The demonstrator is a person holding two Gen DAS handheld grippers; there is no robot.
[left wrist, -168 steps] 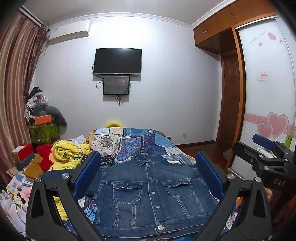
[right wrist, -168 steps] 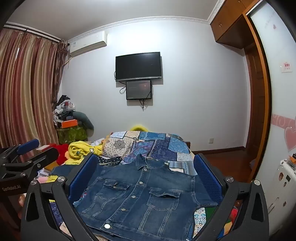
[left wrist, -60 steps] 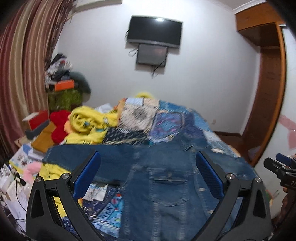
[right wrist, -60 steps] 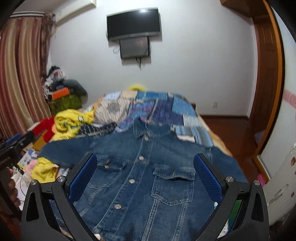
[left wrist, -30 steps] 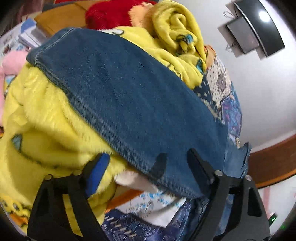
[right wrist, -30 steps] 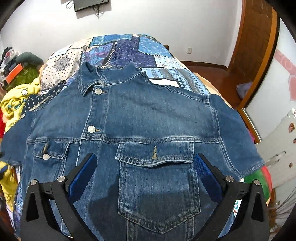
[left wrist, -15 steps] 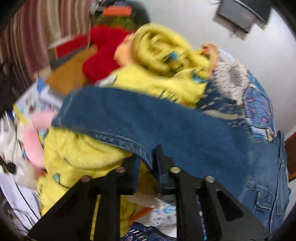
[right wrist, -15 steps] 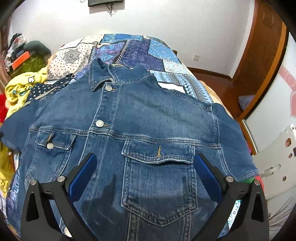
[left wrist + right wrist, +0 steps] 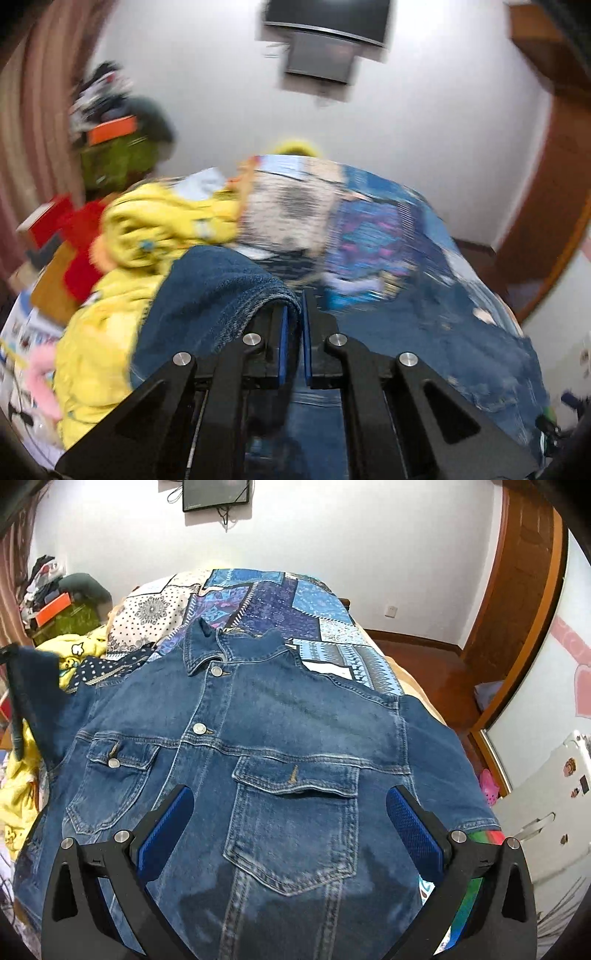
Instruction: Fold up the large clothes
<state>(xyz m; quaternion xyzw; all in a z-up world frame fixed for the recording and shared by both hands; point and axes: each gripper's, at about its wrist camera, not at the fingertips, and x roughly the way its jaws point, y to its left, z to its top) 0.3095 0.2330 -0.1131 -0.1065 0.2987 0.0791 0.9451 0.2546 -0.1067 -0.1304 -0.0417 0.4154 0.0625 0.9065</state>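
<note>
**Left sleeve pinched and raised, ready to fold across**

One denim jacket (image 9: pixel 280 746) lies front-up and buttoned across the middle of the right wrist view, collar toward the top of the frame, spread over a patchwork quilt (image 9: pixel 280 602) on the bed. Its two chest pockets face up, and I count three metal buttons showing above them.

The left gripper (image 9: pixel 294 325) has its blue pads closed on the hem of the jacket's sleeve (image 9: pixel 221 291), at lower centre of the left wrist view; the cloth drapes over the left finger and hangs clear of the bed. The same lifted sleeve shows at the far left edge of the right wrist view. The right gripper (image 9: pixel 288 823) hovers over the pocket at lower centre, jaws spread wide, nothing between them.

I judge this to be the first fold: the sleeve is taken up but not yet laid over. The next move calls for carrying it inward across the chest and laying it flat, without dragging the jacket body askew.

Around it: one yellow plush blanket (image 9: pixel 147 225) heaped at left, one red soft thing (image 9: pixel 79 243) beyond it, and one wall television (image 9: pixel 214 493) at the top.
</note>
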